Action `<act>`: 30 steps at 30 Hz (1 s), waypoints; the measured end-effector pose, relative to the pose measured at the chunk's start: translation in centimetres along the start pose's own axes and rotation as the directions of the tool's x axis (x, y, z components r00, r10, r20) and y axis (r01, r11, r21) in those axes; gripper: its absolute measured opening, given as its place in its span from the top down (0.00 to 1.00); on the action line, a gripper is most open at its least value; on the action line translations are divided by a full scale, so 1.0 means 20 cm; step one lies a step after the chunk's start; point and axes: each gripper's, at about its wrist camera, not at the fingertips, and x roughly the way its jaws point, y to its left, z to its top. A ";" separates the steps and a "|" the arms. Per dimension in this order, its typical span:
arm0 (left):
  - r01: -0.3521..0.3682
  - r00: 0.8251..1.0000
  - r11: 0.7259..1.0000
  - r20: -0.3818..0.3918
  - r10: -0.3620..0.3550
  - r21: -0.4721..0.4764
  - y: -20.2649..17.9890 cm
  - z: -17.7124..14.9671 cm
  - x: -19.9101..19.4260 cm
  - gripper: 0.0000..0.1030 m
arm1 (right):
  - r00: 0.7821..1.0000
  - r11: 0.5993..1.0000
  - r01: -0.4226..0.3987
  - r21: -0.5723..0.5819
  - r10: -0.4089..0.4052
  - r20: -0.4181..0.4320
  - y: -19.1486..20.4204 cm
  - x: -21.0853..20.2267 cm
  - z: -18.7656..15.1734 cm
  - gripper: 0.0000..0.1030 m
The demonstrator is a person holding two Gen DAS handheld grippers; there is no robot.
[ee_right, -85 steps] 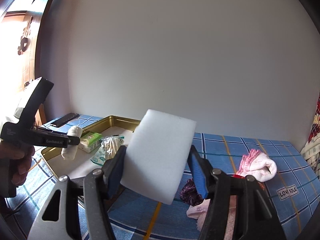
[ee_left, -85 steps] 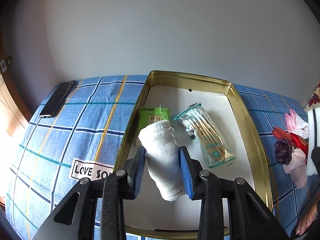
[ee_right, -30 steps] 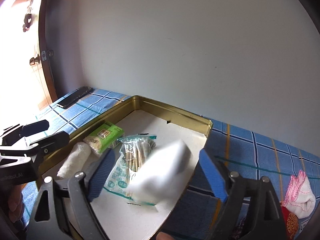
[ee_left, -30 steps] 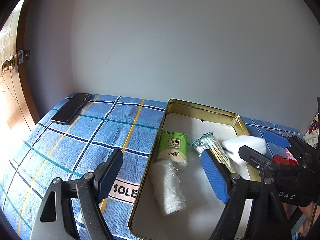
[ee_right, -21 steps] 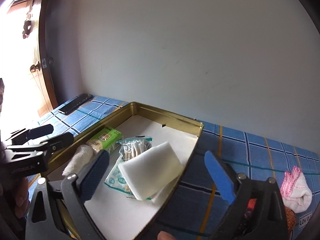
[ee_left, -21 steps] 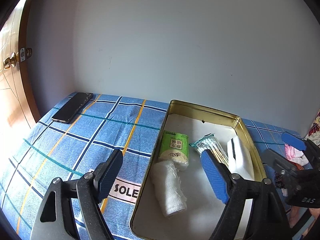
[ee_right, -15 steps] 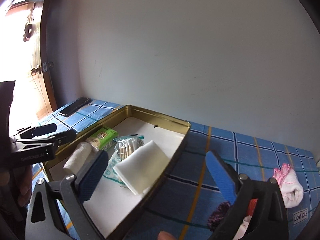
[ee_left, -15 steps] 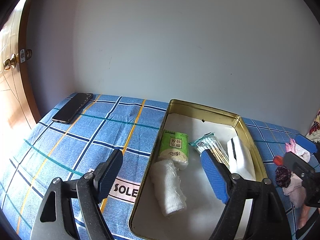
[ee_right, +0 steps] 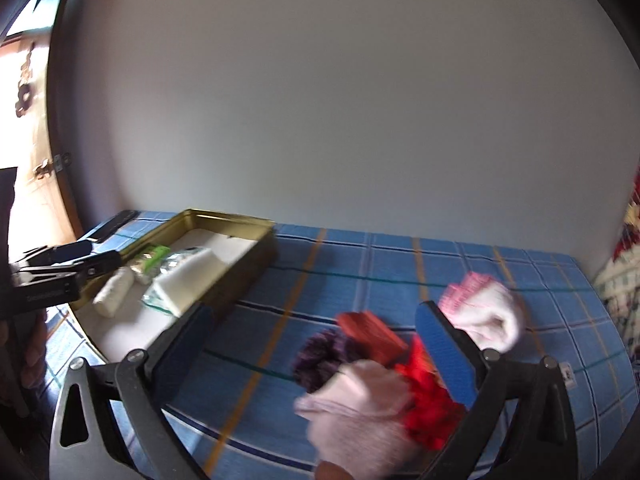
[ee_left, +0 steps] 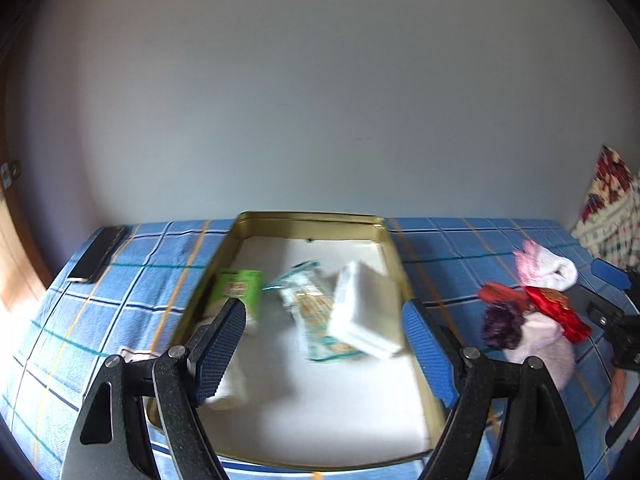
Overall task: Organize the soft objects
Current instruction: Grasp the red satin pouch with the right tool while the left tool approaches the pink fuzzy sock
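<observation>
The table [ee_right: 360, 264], under its blue checked cloth, carries everything, and the gold tin [ee_left: 394, 254] on it serves as the landmark. Inside the tin lie a white sponge [ee_left: 366, 312] against its right wall, a bag of cotton swabs [ee_left: 310, 312] just left of that, a green tissue pack [ee_left: 238, 286] further left, and a white gauze roll [ee_right: 114, 292] at the near left corner. The left tool [ee_left: 322, 350] hangs over the tin's near end with its jaws standing apart and nothing between them.

To the right of the tin, well apart from it, sits a loose heap: a pale pink sock [ee_right: 360, 408] nearest the camera, a red cloth [ee_right: 428, 400] touching it, a dark purple pompom [ee_right: 324, 354], a red-orange piece [ee_right: 372, 330] behind that, and a pink-cuffed sock [ee_right: 484, 312] farthest from the tin. The right tool [ee_right: 320, 356] hovers over this heap, its jaws having just been opening and now fully spread, gripping nothing.

The main risk, as I judge it, is a muddled grab: the heap's pieces overlap, so closing there could pinch two at once or snag only a fold, which would slip out on the way to the tin. The picture is blurred, so a hurried descent could also bunch the cloth. A phone [ee_left: 98, 254] lies left of the tin, out of the way.
</observation>
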 end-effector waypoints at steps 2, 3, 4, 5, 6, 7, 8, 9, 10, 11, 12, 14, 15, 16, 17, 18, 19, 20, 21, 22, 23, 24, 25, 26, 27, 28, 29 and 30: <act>0.034 0.999 0.999 -0.004 -0.034 0.026 -0.10 0.01 -0.01 0.20 | 1.000 0.999 0.024 0.033 -0.024 -0.005 -0.08 -0.02 -0.03 0.00; 0.049 0.999 0.998 -0.009 -0.048 0.034 -0.15 0.01 -0.01 0.20 | 0.999 0.998 0.036 0.053 -0.036 -0.007 -0.13 -0.03 -0.04 0.00; 0.060 0.998 0.997 -0.018 -0.059 0.039 -0.19 0.01 -0.01 0.20 | 0.999 0.996 0.047 0.070 -0.047 -0.010 -0.16 -0.04 -0.06 0.00; 0.073 0.997 0.996 -0.028 -0.072 0.046 -0.24 0.00 0.00 0.20 | 0.998 0.995 0.059 0.084 -0.058 -0.014 -0.20 -0.05 -0.08 0.00; 0.087 0.996 0.995 -0.034 -0.086 0.053 -0.28 0.00 0.01 0.20 | 0.997 0.992 0.074 0.100 -0.073 -0.016 -0.24 -0.05 -0.09 0.00; 0.098 0.995 0.993 -0.042 -0.095 0.060 -0.32 -0.01 0.02 0.20 | 0.997 0.991 0.081 0.110 -0.080 -0.016 -0.26 -0.06 -0.11 0.00; 0.102 0.994 0.992 -0.050 -0.099 0.069 -0.37 -0.02 0.03 0.20 | 0.996 0.989 0.086 0.124 -0.085 -0.016 -0.29 -0.06 -0.12 0.00; 0.109 0.993 0.991 -0.058 -0.104 0.081 -0.41 -0.03 0.04 0.20 | 0.996 0.986 0.090 0.142 -0.088 -0.018 -0.32 -0.07 -0.13 0.00; 0.115 0.992 0.989 -0.063 -0.109 0.090 -0.45 -0.04 0.04 0.20 | 0.996 0.983 0.091 0.158 -0.089 -0.018 -0.35 -0.07 -0.14 0.00; 0.121 0.991 0.988 -0.071 -0.114 0.098 -0.50 -0.05 0.05 0.20 | 0.996 0.981 0.091 0.169 -0.089 -0.017 -0.37 -0.07 -0.14 0.00; 0.127 0.990 0.986 -0.079 -0.119 0.105 -0.53 -0.07 0.06 0.20 | 0.996 0.980 0.091 0.178 -0.090 -0.017 -0.38 -0.06 -0.15 0.00; 0.128 0.989 0.984 -0.091 -0.117 0.123 -0.60 -0.08 0.08 0.20 | 0.995 0.978 0.096 0.185 -0.093 -0.024 -0.39 -0.05 -0.15 0.00; 0.125 0.989 0.983 -0.096 -0.112 0.132 -0.63 -0.09 0.10 0.20 | 0.995 0.977 0.100 0.186 -0.096 -0.035 -0.39 -0.03 -0.15 0.00; 0.124 0.989 0.983 -0.098 -0.111 0.139 -0.66 -0.10 0.12 0.20 | 0.994 0.977 0.104 0.188 -0.098 -0.041 -0.40 -0.02 -0.15 0.00; 0.119 0.989 0.982 -0.100 -0.105 0.147 -0.68 -0.12 0.13 0.20 | 0.993 0.975 0.111 0.191 -0.103 -0.049 -0.40 -0.01 -0.15 0.00; 0.113 0.990 0.982 -0.104 -0.098 0.151 -0.69 -0.12 0.14 0.20 | 0.993 0.974 0.113 0.195 -0.103 -0.059 -0.40 0.01 -0.14 0.00; 0.109 0.990 0.982 -0.109 -0.093 0.154 -0.69 -0.13 0.15 0.20 | 0.993 0.974 0.111 0.199 -0.099 -0.071 -0.40 0.03 -0.14 0.00; 0.111 0.989 0.982 -0.113 -0.094 0.153 -0.69 -0.13 0.16 0.20 | 0.992 0.973 0.114 0.198 -0.099 -0.084 -0.40 0.06 -0.14 0.01; 0.112 0.989 0.982 -0.115 -0.095 0.151 -0.68 -0.14 0.17 0.20 | 0.989 0.972 0.126 0.197 -0.108 -0.100 -0.40 0.08 -0.14 0.02; 0.109 0.989 0.983 -0.118 -0.092 0.149 -0.68 -0.14 0.18 0.20 | 0.987 0.971 0.133 0.200 -0.112 -0.111 -0.41 0.10 -0.14 0.02; 0.107 0.989 0.983 -0.121 -0.090 0.147 -0.67 -0.14 0.19 0.20 | 0.987 0.969 0.133 0.206 -0.109 -0.121 -0.41 0.12 -0.14 0.03; 0.110 0.988 0.983 -0.121 -0.093 0.144 -0.67 -0.14 0.20 0.20 | 0.984 0.966 0.133 0.220 -0.103 -0.142 -0.42 0.15 -0.14 0.04; 0.112 0.988 0.984 -0.122 -0.095 0.141 -0.66 -0.14 0.20 0.20 | 0.983 0.965 0.134 0.227 -0.101 -0.155 -0.42 0.17 -0.14 0.05; 0.115 0.988 0.984 -0.123 -0.099 0.138 -0.66 -0.14 0.20 0.20 | 0.981 0.964 0.135 0.231 -0.097 -0.167 -0.43 0.19 -0.14 0.08; 0.121 0.987 0.983 -0.121 -0.105 0.137 -0.66 -0.15 0.20 0.20 | 0.978 0.963 0.139 0.231 -0.097 -0.182 -0.43 0.21 -0.15 0.10; 0.125 0.987 0.983 -0.120 -0.109 0.137 -0.66 -0.15 0.20 0.20 | 0.973 0.963 0.152 0.224 -0.105 -0.207 -0.43 0.24 -0.15 0.11; 0.127 0.986 0.982 -0.122 -0.111 0.139 -0.66 -0.15 0.20 0.20 | 0.970 0.963 0.155 0.222 -0.106 -0.218 -0.43 0.25 -0.16 0.16; 0.130 0.986 0.981 -0.124 -0.113 0.140 -0.66 -0.15 0.20 0.20 | 0.967 0.962 0.153 0.224 -0.100 -0.234 -0.43 0.27 -0.17 0.23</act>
